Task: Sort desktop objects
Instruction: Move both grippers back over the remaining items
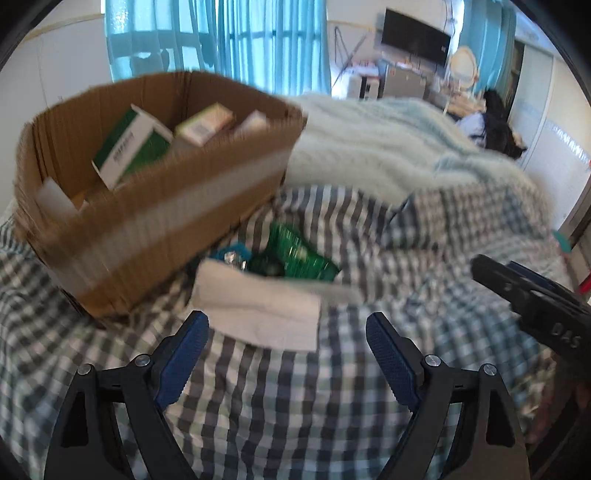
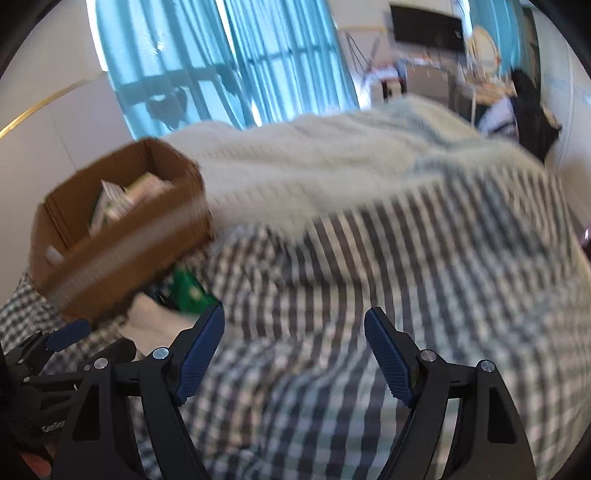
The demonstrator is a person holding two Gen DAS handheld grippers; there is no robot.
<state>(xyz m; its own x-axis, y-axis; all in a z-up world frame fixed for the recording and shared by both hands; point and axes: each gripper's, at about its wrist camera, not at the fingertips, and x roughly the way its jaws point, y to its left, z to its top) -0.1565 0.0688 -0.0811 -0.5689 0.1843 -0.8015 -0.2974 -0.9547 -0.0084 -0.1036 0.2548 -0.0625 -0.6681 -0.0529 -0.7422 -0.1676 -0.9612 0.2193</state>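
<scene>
A brown cardboard box [image 1: 155, 221] sits on the checked bedspread, holding a green-and-white carton [image 1: 129, 147] and other small cartons. In front of it lie a white folded tissue [image 1: 258, 310], a green packet [image 1: 299, 251] and a blue foil item [image 1: 232, 254]. My left gripper [image 1: 286, 325] is open and empty, just short of the tissue. My right gripper [image 2: 293, 321] is open and empty over bare bedspread, right of the box [image 2: 122, 236] and the green packet [image 2: 190, 291]. The right gripper also shows at the right of the left wrist view [image 1: 524, 291].
A pale fluffy blanket [image 1: 369, 147] lies behind the box across the bed. Blue curtains [image 1: 221, 37] hang at the back. A TV [image 1: 415, 35] and cluttered furniture stand at the far right. The frames are motion-blurred.
</scene>
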